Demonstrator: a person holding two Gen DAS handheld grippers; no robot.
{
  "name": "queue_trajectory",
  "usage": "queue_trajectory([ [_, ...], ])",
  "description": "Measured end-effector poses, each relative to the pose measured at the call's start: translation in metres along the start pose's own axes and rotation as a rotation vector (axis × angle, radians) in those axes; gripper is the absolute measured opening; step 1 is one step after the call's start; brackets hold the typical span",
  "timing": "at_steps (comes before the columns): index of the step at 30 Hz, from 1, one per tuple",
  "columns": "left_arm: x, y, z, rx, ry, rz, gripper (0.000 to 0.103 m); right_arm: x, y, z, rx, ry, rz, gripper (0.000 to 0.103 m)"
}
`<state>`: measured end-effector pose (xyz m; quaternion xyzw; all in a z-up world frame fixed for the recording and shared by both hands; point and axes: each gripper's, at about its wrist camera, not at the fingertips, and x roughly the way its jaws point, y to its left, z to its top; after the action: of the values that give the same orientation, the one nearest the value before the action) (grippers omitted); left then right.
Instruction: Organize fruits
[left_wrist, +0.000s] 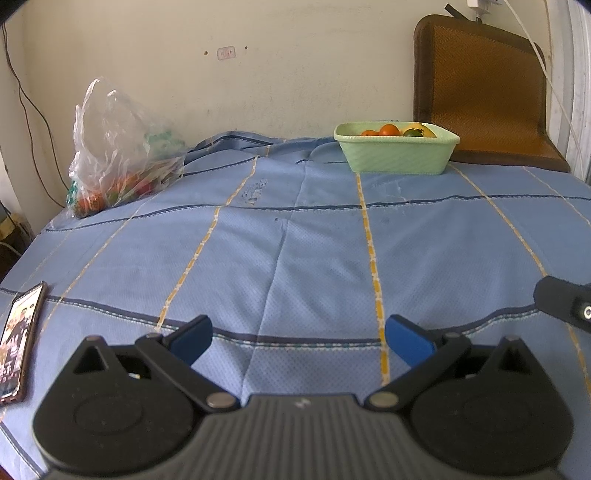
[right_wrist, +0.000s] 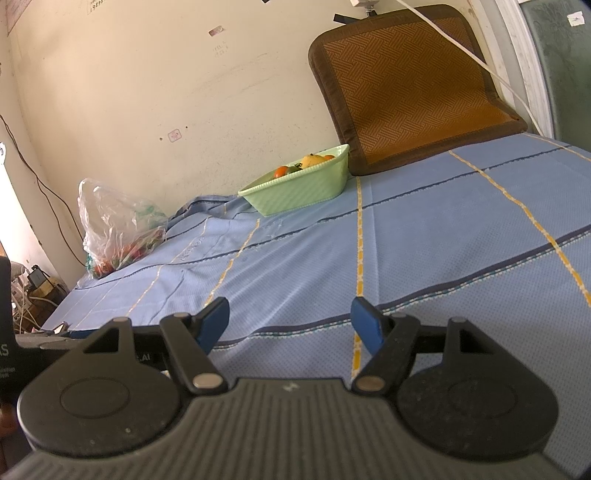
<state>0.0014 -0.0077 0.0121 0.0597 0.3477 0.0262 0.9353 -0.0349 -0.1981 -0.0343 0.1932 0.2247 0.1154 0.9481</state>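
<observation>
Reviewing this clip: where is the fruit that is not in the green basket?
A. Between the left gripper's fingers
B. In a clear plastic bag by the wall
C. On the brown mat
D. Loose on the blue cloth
B: red and green fruit shows through the plastic bag at the far left by the wall; both grippers are open and empty.

A bed under a blue sheet (left_wrist: 295, 240) with yellow and navy stripes meets a scuffed cream wall (left_wrist: 277, 74) at twelve o'clock, a brown woven mat (left_wrist: 487, 92) leaning at two o'clock, daylight at nine o'clock.
</observation>
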Motion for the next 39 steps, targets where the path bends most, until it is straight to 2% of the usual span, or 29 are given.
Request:
queue_trajectory([
  [39, 0.0031, -0.0002, -0.0012, -0.002, 0.013, -0.003, 0.103, 0.0005, 0.0002, -0.0008, 0.002, 0.002, -0.002, 0.075],
])
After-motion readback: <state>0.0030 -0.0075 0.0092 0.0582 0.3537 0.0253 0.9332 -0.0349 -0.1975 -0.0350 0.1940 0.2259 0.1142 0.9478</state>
